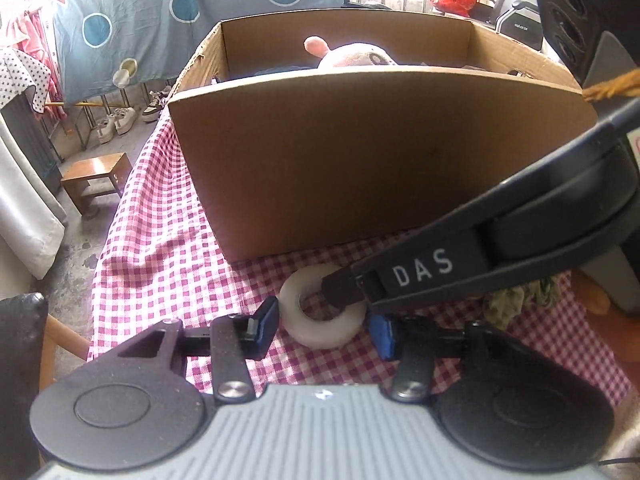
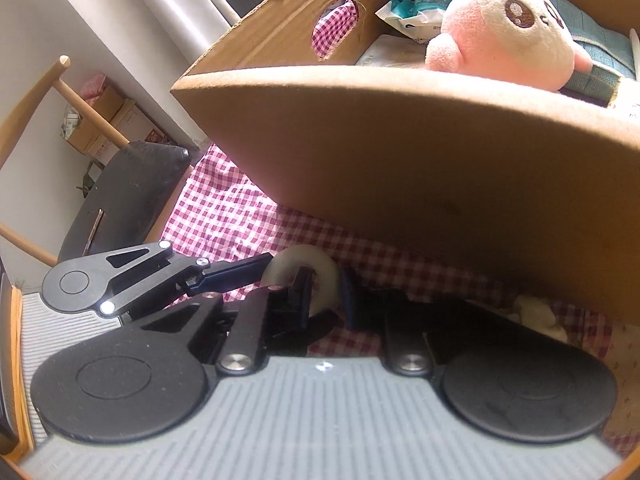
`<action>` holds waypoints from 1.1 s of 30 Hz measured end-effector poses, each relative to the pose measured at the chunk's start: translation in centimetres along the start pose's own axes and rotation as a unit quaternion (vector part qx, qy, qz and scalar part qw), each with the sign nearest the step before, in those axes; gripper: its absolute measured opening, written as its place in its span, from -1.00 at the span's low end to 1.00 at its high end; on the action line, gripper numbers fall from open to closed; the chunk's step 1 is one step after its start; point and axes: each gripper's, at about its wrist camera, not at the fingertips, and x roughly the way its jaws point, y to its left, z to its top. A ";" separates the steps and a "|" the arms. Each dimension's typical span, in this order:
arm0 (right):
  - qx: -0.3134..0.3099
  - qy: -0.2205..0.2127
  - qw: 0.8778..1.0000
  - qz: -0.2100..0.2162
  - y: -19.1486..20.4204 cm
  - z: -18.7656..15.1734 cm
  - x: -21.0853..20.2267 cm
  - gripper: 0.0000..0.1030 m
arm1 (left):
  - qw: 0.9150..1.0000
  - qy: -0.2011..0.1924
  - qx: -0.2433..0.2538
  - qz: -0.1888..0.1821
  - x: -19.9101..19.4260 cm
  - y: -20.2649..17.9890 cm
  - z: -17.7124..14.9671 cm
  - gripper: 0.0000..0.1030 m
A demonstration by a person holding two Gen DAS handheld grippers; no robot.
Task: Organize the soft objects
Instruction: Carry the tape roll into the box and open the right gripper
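While R tool (image 2: 326,292) pinches tape roll (image 1: 322,312), L tool (image 1: 324,330) straddles it

A tape roll (image 1: 322,312) lies on the tablecloth (image 1: 160,240) before the box (image 1: 360,152), a plush toy (image 2: 504,24) apparently inside.

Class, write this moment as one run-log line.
right tongs: shut on white tape ring | left tongs: open, flanking ring | pink plush toy: in brown cardboard box

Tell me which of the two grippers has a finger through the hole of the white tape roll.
The right gripper: one finger passes through the white tape roll, pinching its wall. The left gripper only brackets the roll from outside, pads clear.
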 end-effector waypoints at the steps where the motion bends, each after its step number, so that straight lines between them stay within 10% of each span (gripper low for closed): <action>1: 0.003 -0.002 1.000 0.005 0.1 -0.1 -0.4 -0.71 | 1.000 -0.003 0.001 0.000 -0.6 0.0 -0.1 -0.04; 16: -0.037 -0.170 0.985 0.006 0.7 4.5 -16.8 -0.69 | 0.982 -0.158 0.102 -0.010 -10.2 -3.3 9.8 -0.04; 24: 0.110 -0.048 0.992 0.035 -11.2 9.8 -14.5 -0.64 | 0.987 -0.014 0.042 -0.158 -0.3 -3.0 17.4 -0.04; 33: 0.162 0.101 0.981 0.033 -16.6 10.0 -7.4 -0.65 | 0.958 0.174 -0.010 -0.227 11.1 -2.5 17.3 -0.04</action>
